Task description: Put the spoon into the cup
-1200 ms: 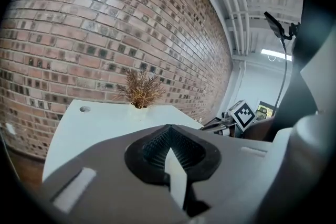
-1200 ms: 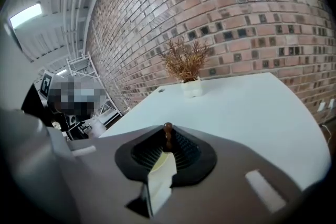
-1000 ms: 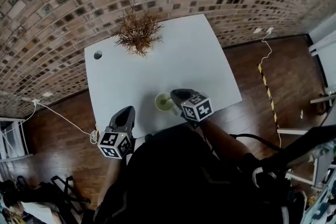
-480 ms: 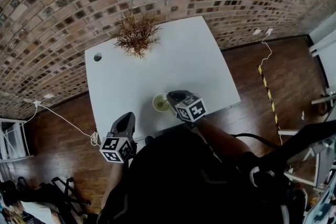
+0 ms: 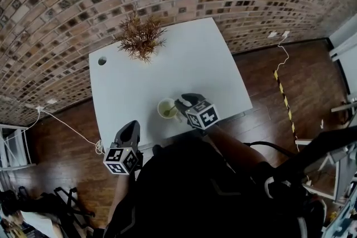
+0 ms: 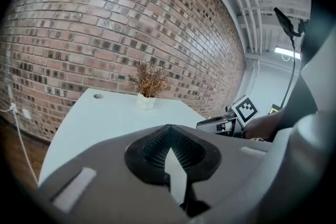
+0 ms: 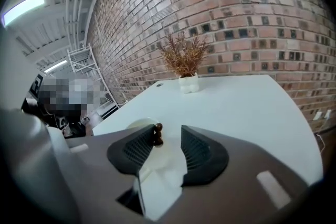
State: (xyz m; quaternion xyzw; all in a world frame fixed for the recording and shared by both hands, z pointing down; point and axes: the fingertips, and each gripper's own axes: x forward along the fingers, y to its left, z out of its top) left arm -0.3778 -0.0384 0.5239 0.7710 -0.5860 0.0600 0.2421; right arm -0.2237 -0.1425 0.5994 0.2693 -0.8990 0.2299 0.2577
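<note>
A pale green cup stands near the front edge of the white table. My right gripper is at the cup's right rim. In the right gripper view its jaws are opening. The spoon's dark beaded handle end stands up between them, close to the left pad, above the cup's rim; the rest of the spoon is hidden. My left gripper hangs off the table's front left edge. Its jaws are shut on nothing.
A dried plant in a small white pot stands at the back of the table, near a cable hole. A brick wall runs behind. The wooden floor has a white cable on the left and a striped strip on the right.
The head view has shifted a little. My right gripper stays at the cup's rim and my left gripper stays off the table's front edge.
</note>
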